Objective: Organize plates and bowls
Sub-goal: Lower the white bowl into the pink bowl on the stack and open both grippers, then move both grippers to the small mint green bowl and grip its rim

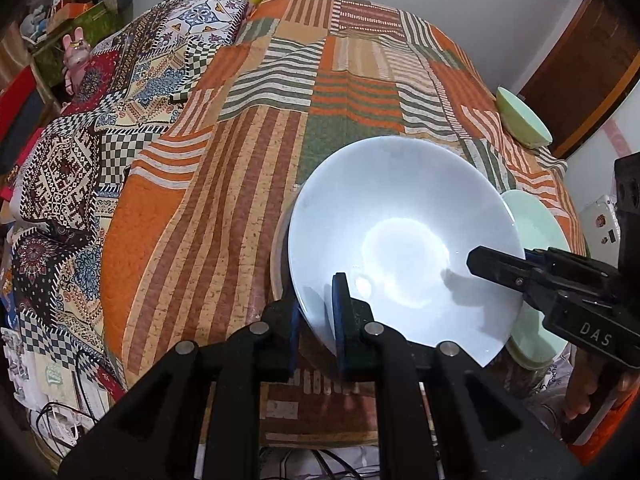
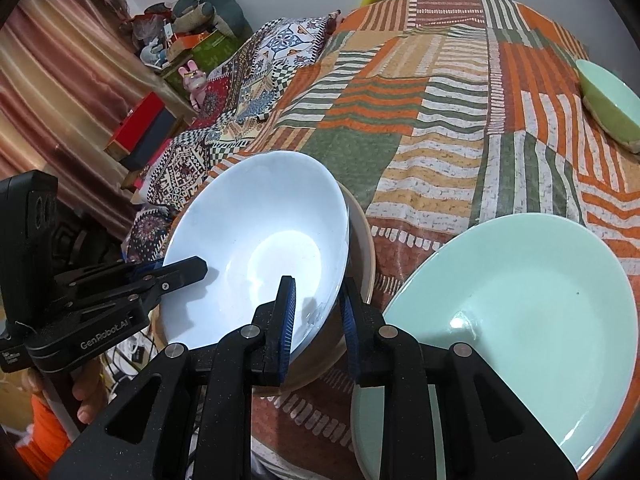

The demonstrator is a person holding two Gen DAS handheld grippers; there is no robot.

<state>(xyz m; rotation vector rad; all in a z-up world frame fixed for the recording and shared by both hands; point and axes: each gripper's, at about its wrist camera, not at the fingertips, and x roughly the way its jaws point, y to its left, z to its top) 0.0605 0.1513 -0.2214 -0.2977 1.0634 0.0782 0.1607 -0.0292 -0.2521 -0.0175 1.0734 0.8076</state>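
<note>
My left gripper (image 1: 316, 312) is clamped on the near rim of the white bowl (image 1: 400, 240). My right gripper (image 2: 318, 320) straddles the opposite rim, its jaws a little apart and, I judge, not pressing. The bowl sits inside a beige bowl (image 2: 362, 248). Just beside lies the mint plate (image 2: 520, 300); a green bowl (image 2: 612, 100) stands well apart, still to be stacked.
</note>
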